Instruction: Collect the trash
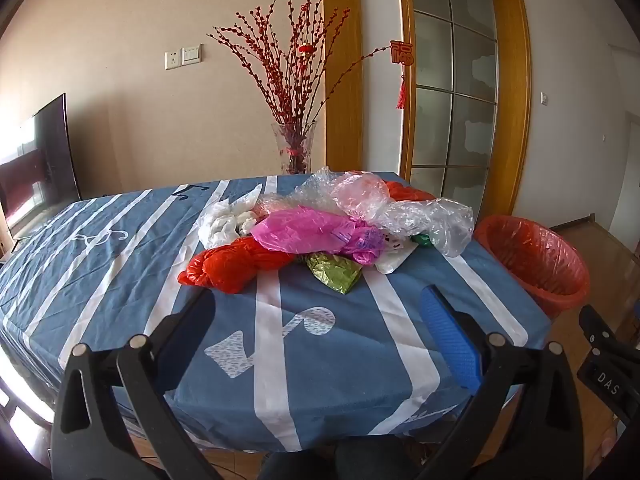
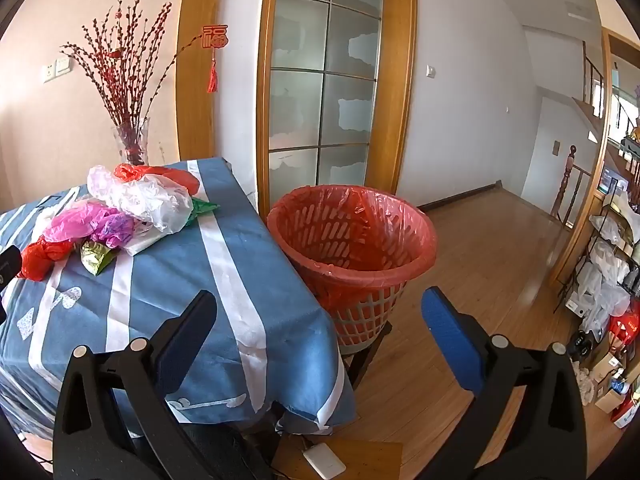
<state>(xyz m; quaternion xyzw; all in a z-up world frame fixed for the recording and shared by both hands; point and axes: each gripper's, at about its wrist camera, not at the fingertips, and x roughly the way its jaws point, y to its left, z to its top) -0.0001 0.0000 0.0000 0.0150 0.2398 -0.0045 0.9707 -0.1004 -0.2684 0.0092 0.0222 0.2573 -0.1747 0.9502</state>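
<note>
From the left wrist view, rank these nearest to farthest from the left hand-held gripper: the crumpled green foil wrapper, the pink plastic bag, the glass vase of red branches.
1. Crumpled green foil wrapper: nearest edge of the pile, just ahead of the open left hand-held gripper.
2. Pink plastic bag: middle of the pile, behind the wrapper.
3. Glass vase of red branches: beyond the table's far edge, by the wall.

I can't see inside the red basket (image 1: 536, 256) from the left wrist; the surface (image 1: 280, 340) hides its base at 3 o'clock. The pile of bags (image 1: 320, 228) covers whatever lies beneath, and the television (image 1: 38, 160) is cropped at 9 o'clock.
</note>
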